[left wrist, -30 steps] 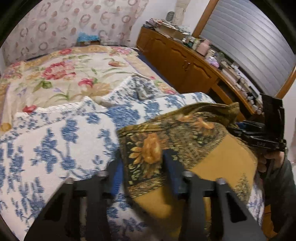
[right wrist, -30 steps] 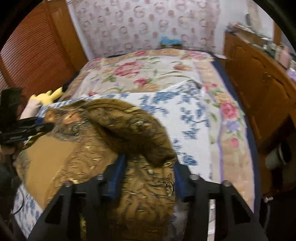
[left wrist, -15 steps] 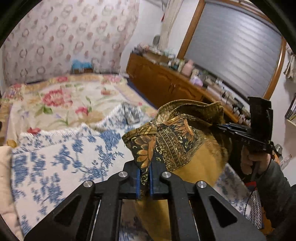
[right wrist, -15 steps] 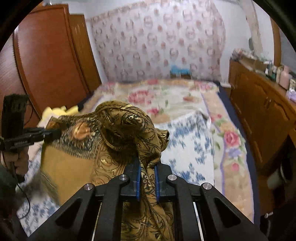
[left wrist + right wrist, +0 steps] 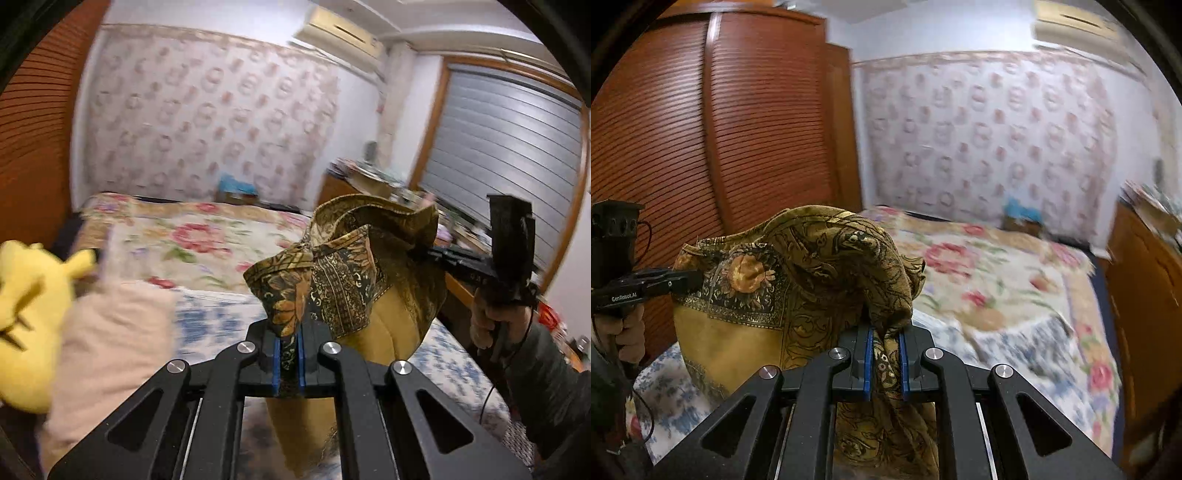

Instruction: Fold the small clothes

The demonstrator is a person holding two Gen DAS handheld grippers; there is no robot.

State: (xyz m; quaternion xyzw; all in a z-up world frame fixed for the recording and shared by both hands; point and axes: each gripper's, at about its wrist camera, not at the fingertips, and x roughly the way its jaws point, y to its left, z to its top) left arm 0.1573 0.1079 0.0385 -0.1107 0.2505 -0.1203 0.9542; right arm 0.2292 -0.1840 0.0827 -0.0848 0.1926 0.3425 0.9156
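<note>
A mustard and dark patterned cloth [image 5: 351,280] with orange flowers hangs in the air between my two grippers, above the bed. My left gripper [image 5: 289,354] is shut on one bunched corner of it. My right gripper [image 5: 884,360] is shut on the other corner of the cloth [image 5: 820,273]. The right gripper also shows in the left wrist view [image 5: 428,253] at the cloth's far side, and the left gripper shows in the right wrist view [image 5: 692,278] at the far left. The cloth's lower part hangs out of sight below the fingers.
The bed has a floral cover [image 5: 192,236] and a blue and white cloth [image 5: 1027,350] on it. A yellow plush toy [image 5: 26,314] and a pink pillow [image 5: 110,343] lie at the left. A wooden wardrobe [image 5: 720,129] and a low wooden cabinet [image 5: 1145,295] flank the bed.
Both grippers closed on the cloth's corners and lifted it off the bed. In the last half second they rose higher, and the cloth now hangs between them.
</note>
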